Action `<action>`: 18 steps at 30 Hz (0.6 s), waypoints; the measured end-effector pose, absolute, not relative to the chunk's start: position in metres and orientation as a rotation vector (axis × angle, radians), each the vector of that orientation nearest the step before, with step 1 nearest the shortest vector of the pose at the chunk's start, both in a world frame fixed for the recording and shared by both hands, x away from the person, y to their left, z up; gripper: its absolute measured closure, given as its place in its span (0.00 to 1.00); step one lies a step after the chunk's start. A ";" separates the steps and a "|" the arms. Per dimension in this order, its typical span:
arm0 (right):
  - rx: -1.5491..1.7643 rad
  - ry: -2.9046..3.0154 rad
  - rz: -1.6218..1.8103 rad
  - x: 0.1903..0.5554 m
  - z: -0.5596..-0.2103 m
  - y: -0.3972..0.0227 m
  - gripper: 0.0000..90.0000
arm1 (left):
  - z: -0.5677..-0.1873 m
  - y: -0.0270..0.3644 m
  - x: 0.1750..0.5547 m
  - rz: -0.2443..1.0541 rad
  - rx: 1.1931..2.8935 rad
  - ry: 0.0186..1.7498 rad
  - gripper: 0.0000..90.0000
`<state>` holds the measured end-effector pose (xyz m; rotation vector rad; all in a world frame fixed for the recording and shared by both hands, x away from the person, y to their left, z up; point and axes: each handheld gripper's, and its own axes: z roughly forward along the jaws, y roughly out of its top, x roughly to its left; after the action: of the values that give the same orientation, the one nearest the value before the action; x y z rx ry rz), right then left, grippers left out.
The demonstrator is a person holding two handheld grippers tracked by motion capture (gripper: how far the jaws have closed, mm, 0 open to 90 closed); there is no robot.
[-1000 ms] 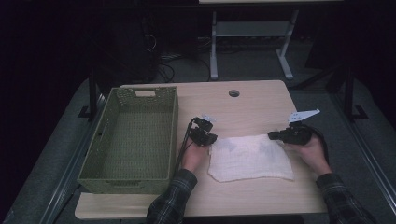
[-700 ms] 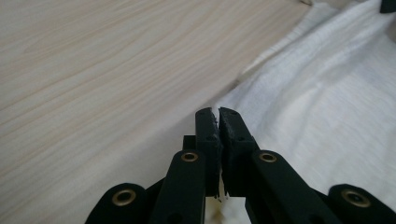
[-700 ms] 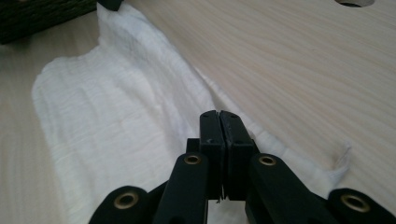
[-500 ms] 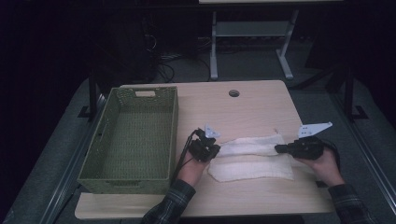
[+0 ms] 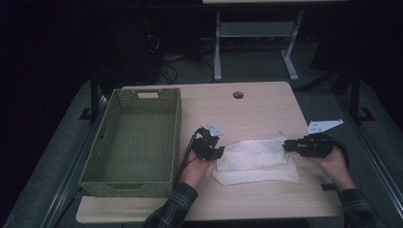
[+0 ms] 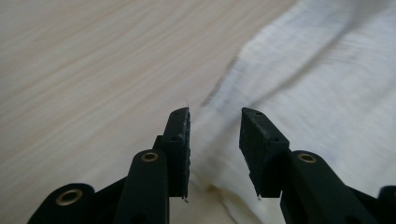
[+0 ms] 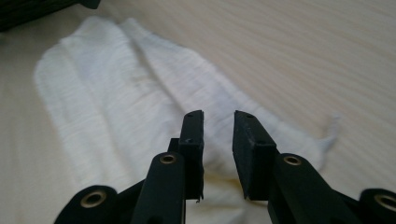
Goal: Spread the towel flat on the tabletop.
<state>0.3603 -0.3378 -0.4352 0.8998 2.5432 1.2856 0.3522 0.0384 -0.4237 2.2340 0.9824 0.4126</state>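
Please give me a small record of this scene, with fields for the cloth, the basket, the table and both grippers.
cloth: white towel, folded once, lying flat on the table between the two grippers
basket: green basket with perforated walls, nothing inside, left of the towel
table: light wooden table with a round hole near its far edge
left gripper: at the towel's left end, jaws just opened, nothing pinched
right gripper: at the towel's right end, jaws just opened, towel lying free below
work state: fold made, towel released
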 end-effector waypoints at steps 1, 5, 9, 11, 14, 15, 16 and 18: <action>0.917 2.531 1.270 0.365 -0.436 -0.339 0.81 | -0.426 0.038 0.356 0.420 2.239 0.998 0.70; 0.997 2.501 1.222 0.388 -0.445 -0.344 0.80 | -0.437 0.038 0.368 0.424 2.250 1.056 0.70; 1.068 2.492 1.141 0.408 -0.461 -0.348 0.78 | -0.449 0.043 0.374 0.401 2.260 1.096 0.70; 1.089 2.501 1.129 0.411 -0.465 -0.348 0.77 | -0.452 0.043 0.376 0.397 2.267 1.101 0.68; 1.086 2.504 1.092 0.415 -0.470 -0.344 0.74 | -0.458 0.041 0.378 0.379 2.283 1.106 0.66; 1.097 2.505 1.083 0.415 -0.471 -0.342 0.74 | -0.458 0.042 0.379 0.372 2.275 1.104 0.67; 1.087 2.505 1.075 0.416 -0.472 -0.342 0.74 | -0.459 0.042 0.379 0.367 2.270 1.108 0.68; 1.093 2.502 1.072 0.416 -0.472 -0.341 0.76 | -0.458 0.043 0.379 0.362 2.272 1.101 0.70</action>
<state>0.4157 -0.3412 -0.4717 1.0934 2.5019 1.0722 0.3790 0.0426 -0.4583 2.2724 1.1014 0.3622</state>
